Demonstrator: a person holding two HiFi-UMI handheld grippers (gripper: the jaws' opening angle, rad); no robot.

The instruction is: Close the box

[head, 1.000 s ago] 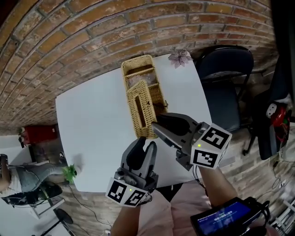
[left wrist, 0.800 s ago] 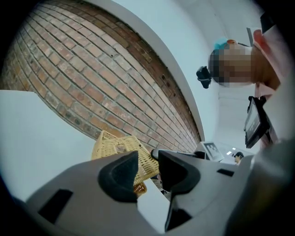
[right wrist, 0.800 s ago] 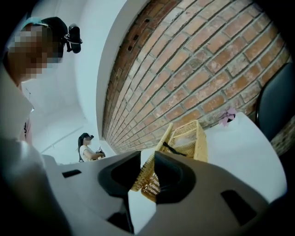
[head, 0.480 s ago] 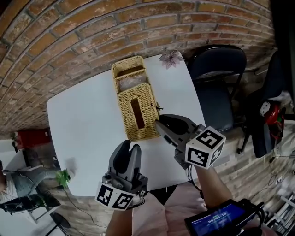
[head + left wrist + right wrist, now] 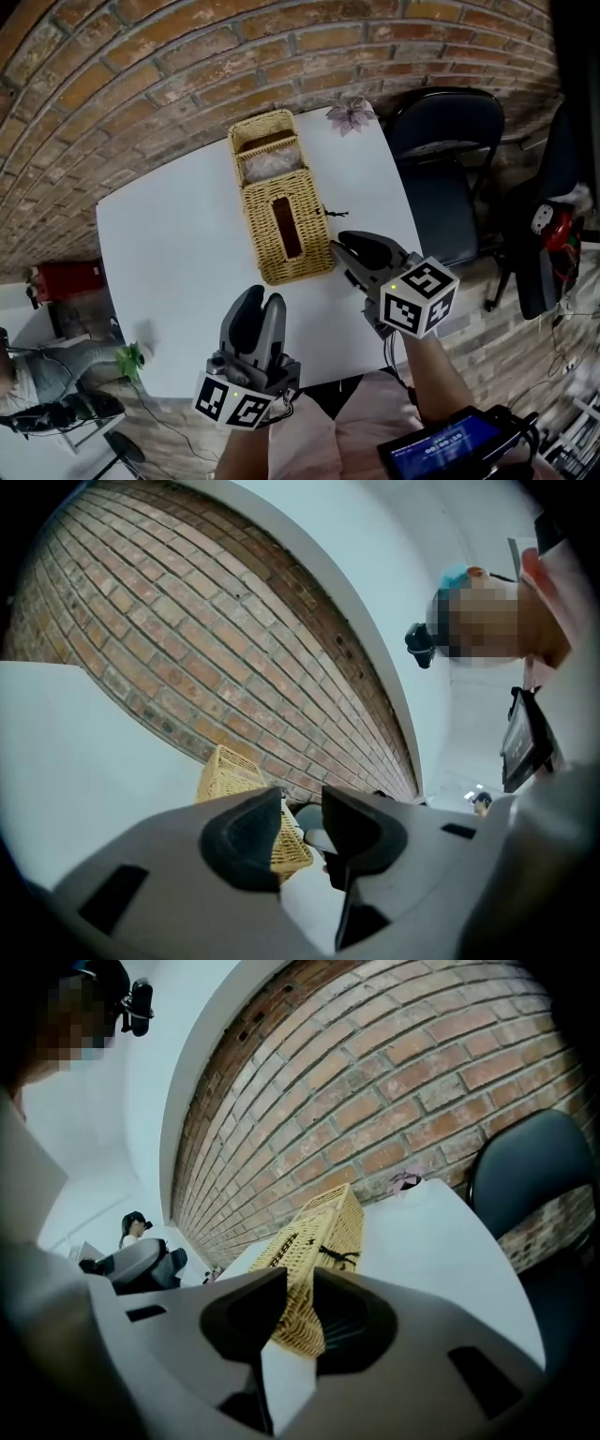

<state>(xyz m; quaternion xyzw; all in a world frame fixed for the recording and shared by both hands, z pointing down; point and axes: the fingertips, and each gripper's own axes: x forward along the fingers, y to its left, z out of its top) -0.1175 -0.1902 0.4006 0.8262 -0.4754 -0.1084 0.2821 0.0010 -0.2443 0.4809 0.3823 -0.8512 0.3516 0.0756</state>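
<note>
A long wicker box lies on the white table. Its slotted lid part is at the near end, an open compartment at the far end, and a black tie hangs on its right side. My right gripper hovers just right of the box's near corner, apart from it. Its jaws are opening with nothing between them. My left gripper is open and empty, a little in front of the box's near end. The box shows beyond the left gripper. The box also shows past the right gripper.
A brick wall runs behind the table. A small pink flower sits at the far right corner. A dark chair stands right of the table. A green plant and a red object are on the floor at the left.
My right gripper has drawn back from the box's near right side towards the table's front edge. The slotted lid, tilted up a second ago, now lies flat. The left gripper has moved back slightly.
</note>
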